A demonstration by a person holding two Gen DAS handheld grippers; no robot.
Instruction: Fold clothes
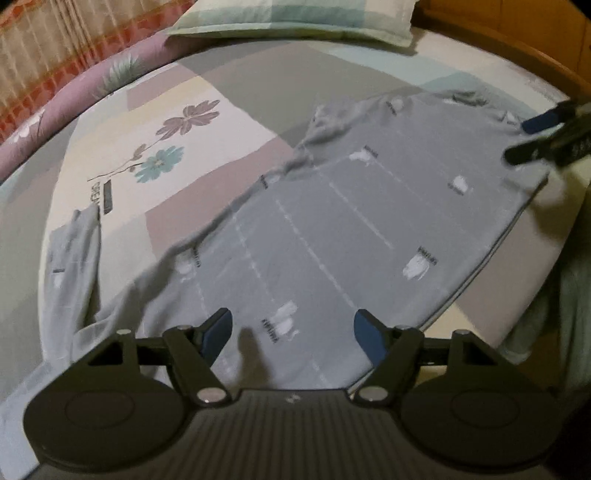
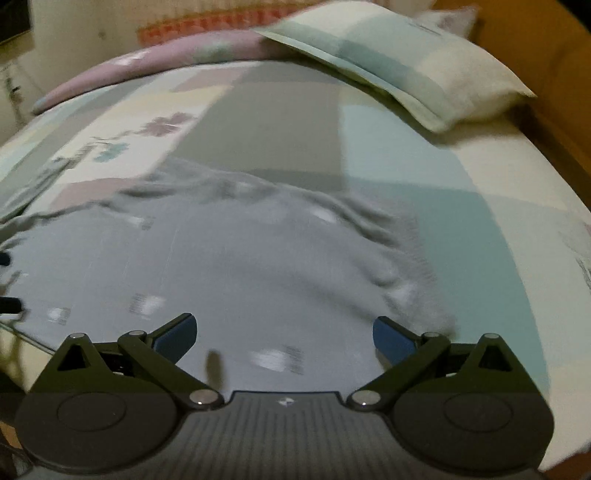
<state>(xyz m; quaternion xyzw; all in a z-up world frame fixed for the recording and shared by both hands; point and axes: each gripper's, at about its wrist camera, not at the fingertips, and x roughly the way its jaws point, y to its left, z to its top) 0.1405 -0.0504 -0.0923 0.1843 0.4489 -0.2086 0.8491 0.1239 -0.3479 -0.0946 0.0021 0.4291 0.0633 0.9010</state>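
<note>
patchwork-print bed sheet [image 1: 229,85] carrying a pale checked pillow [image 1: 295,18] and a grey printed long-sleeved garment [image 1: 332,221], spread flat at the near edge. left gripper [image 1: 291,328] and right gripper [image 2: 284,332] released, jaws wide apart, hovering above the garment.

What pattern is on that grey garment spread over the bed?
Grey garment with small white motifs and thin dashed lines, clearest in the left wrist view.
</note>
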